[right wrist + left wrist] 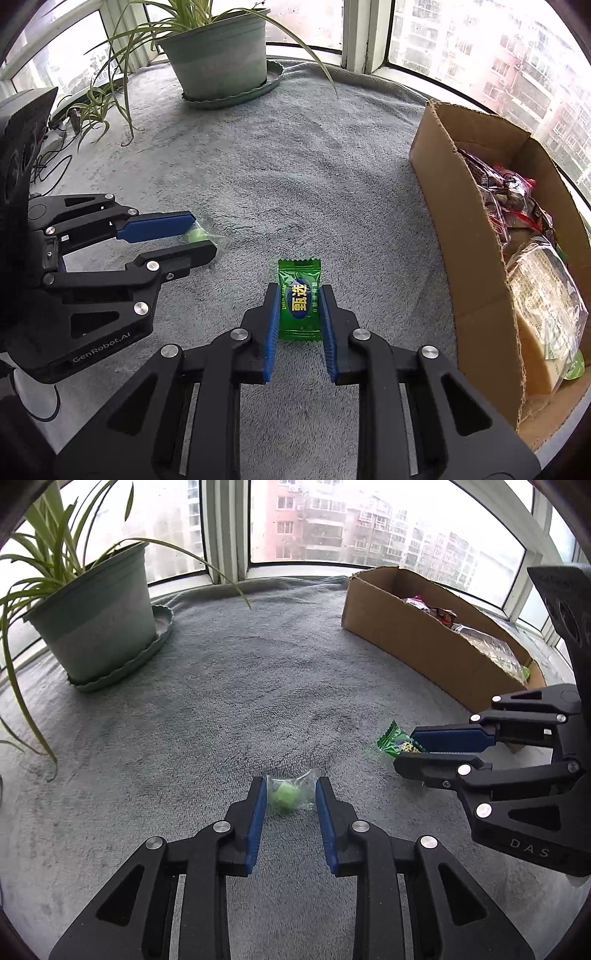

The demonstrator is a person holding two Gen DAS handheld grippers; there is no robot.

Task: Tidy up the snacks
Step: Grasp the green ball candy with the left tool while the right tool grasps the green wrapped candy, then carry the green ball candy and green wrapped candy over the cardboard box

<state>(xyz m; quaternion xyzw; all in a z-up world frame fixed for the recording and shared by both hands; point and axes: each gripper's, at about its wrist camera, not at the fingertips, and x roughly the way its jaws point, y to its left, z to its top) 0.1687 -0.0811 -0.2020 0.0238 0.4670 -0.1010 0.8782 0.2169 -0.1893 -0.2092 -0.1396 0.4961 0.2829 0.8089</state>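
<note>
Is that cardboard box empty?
No, the box already holds several snack packets, red-and-dark wrappers at the far end and a big clear bag nearer the camera.

We read these markings:

- Green candy wrapper (299, 301): on a dark blue oval, two large yellow Chinese characters, "甄选"; along the wrapper's left edge, small Latin letters, "ZHEN XUAN". To the right of the oval runs a line of fine print too small for us to make out.
- Left gripper (207, 240), on its black body: "GenRobot.AI" in pale letters.
- Right gripper (402, 751), on its black body: "DAS", with any further letters out of sight.
- Snack packets in the cardboard box (443, 192): printing shows, but we cannot read it.
</note>
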